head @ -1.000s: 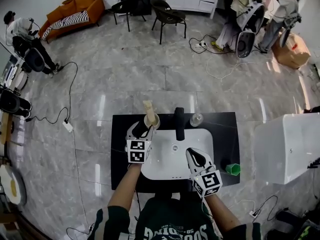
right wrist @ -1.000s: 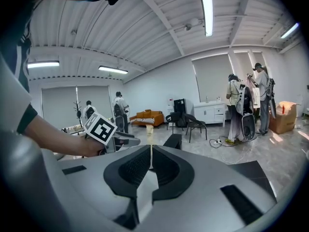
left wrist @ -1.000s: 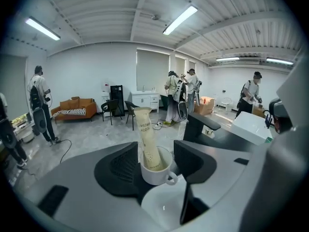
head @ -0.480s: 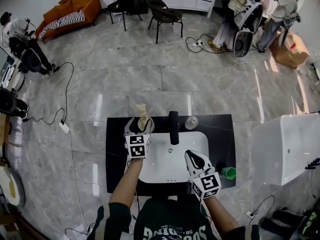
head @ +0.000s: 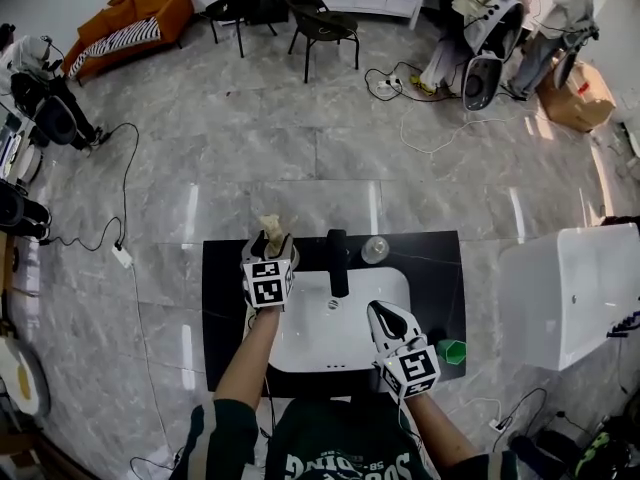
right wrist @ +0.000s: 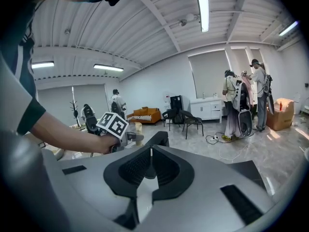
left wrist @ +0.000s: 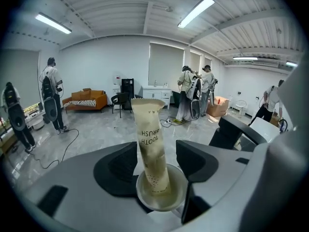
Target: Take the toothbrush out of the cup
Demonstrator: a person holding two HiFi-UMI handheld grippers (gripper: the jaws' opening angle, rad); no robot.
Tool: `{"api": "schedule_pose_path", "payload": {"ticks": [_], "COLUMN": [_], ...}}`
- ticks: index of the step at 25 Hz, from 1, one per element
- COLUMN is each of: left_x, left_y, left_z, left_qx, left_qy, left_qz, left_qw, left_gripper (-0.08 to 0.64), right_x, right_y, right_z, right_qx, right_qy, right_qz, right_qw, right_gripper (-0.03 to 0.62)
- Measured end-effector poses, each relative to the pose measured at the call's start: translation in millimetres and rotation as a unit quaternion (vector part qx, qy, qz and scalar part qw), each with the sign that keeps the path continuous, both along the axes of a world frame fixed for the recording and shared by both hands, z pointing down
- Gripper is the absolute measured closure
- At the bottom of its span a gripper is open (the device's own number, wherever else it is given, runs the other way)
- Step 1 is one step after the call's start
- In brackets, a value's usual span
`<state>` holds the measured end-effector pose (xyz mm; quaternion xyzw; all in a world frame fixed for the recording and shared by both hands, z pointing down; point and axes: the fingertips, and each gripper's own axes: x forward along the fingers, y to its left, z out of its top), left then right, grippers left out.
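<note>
Left hand-held gripper (left wrist: 156, 159) jaws just opened, apart flanking toothbrush (left wrist: 150, 144) in cup (left wrist: 176, 190), right hand-held gripper (right wrist: 150, 154) jaws together

You have the toothbrush (left wrist: 153, 175) in a thin, matt cream wrapper (left wrist: 147, 124) that looks like crinkled paper or film, with dark print. The cup (left wrist: 177, 191) is smooth, glossy white, like glazed ceramic. Your tabletop (head: 225, 308) is matt black, its sink (head: 320, 340) glossy white. The floor (head: 300, 158) is polished grey stone-look tile, reflecting light.

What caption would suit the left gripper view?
Just opened wide, the left tongs straddle the wrapped toothbrush standing in its white cup.
</note>
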<state>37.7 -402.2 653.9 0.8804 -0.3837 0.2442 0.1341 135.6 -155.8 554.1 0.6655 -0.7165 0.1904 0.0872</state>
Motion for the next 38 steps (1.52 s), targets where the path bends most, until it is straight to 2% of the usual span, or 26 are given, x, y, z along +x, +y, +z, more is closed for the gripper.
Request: {"api": "schedule_pose_path", "payload": {"ticks": [5, 7, 12, 24, 38], "left_x": [0.6, -1.4, -1.3, -1.5, -26.5], "left_y": [-8.5, -10.8, -10.6, 1.6, 15.2], "left_z": [11.6, 10.0, 6.9, -15.0, -90.0], "left_qx": [-0.012, -0.009, -0.007, 0.011, 0.041], "left_qy": [-0.004, -0.008, -0.011, 0.01, 0.075], "left_qz": [-0.011, -0.016, -0.012, 0.01, 0.007], "left_qw": [0.9999, 0.9998, 0.9998, 0.9998, 0.9963], "left_gripper": [0.312, 0.366, 0.406, 0.426, 0.426], "right_x": [5.4, 7.6, 11.3, 7.9, -25.1], "right_y": [0.8, 1.1, 2.9, 5.2, 15.2], "right_z": [4.2, 4.8, 5.9, 0.9, -6.9], "right_qx": [-0.005, -0.007, -0.01, -0.001, 0.013], "right_qy": [-0.001, -0.001, -0.003, 0.0, 0.003], "right_qz": [0.002, 0.003, 0.007, 0.008, -0.014], "right_qw": [1.0, 1.0, 1.0, 1.0, 1.0], "right_gripper": [0.551, 0.551, 0.551, 0.551, 0.551]}}
